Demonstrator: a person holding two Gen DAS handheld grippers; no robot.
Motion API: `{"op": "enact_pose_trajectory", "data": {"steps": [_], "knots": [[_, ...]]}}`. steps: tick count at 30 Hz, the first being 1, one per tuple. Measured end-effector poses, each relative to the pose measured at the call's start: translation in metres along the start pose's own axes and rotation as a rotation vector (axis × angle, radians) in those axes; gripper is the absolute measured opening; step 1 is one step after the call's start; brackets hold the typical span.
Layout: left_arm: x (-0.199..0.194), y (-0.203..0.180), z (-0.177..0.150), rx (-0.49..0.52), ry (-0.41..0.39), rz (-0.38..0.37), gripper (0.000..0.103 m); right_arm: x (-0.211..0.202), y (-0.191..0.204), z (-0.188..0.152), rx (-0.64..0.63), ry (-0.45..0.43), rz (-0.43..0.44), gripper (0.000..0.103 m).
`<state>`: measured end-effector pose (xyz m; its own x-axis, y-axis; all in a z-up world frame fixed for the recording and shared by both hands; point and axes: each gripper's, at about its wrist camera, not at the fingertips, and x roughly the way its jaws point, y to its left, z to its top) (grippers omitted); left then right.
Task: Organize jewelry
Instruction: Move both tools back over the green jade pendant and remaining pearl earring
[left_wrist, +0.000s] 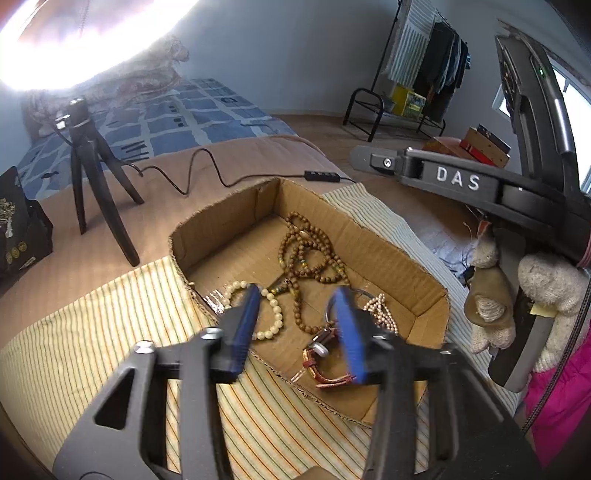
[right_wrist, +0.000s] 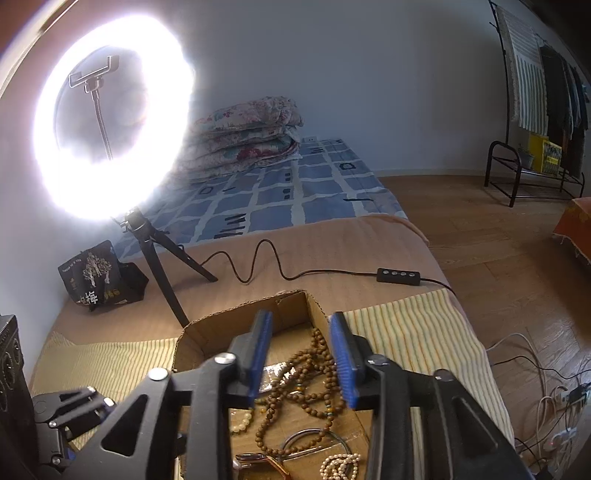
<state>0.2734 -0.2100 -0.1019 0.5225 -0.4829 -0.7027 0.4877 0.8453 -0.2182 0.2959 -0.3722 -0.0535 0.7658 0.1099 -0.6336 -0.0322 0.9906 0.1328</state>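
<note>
A shallow cardboard box (left_wrist: 221, 218) lies on a striped cloth and holds the jewelry. In it are a long brown wooden bead necklace (left_wrist: 306, 254), a white pearl bracelet (left_wrist: 271, 314), a small pearl strand (left_wrist: 380, 314), a thin metal bangle (right_wrist: 314, 439) and a watch with a red-brown strap (left_wrist: 325, 358). My left gripper (left_wrist: 297, 314) hangs over the box's near end, open, its blue pads either side of the necklace's tail and touching nothing. My right gripper (right_wrist: 301, 354) is open too, above the bead necklace (right_wrist: 306, 373) with nothing between its pads.
A lit ring light (right_wrist: 110, 118) on a black tripod (left_wrist: 96, 177) stands beyond the box, with its cable and controller (right_wrist: 399, 275) across the blanket. A black pouch (right_wrist: 96, 273) leans at the left wall. A gloved hand (left_wrist: 546, 291) with a pink sleeve is at right.
</note>
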Motion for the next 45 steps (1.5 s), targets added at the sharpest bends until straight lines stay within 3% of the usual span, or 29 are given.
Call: {"op": "enact_pose_trajectory", "data": {"steps": [1,5,8,21,34,45], "knots": [[-0.001,0.001,0.0,0.0,0.001,0.002,0.044,-0.002,0.0,0.0,0.002,-0.005,-0.004,0.052],[-0.009,0.003,0.0,-0.002,-0.01,0.016,0.044,-0.008,-0.001,0.0,0.011,-0.014,-0.015,0.056],[-0.016,0.005,0.0,-0.007,-0.017,0.027,0.044,-0.015,-0.001,-0.001,0.022,-0.026,-0.023,0.066],[-0.061,0.014,-0.007,-0.004,-0.064,0.067,0.044,-0.055,0.007,-0.01,0.023,-0.058,-0.03,0.085],[-0.11,0.054,-0.028,-0.069,-0.082,0.092,0.044,-0.083,0.016,-0.038,0.043,-0.039,0.008,0.094],[-0.138,0.094,-0.066,-0.155,-0.089,0.113,0.044,-0.094,0.084,-0.082,-0.127,0.005,0.079,0.098]]}}
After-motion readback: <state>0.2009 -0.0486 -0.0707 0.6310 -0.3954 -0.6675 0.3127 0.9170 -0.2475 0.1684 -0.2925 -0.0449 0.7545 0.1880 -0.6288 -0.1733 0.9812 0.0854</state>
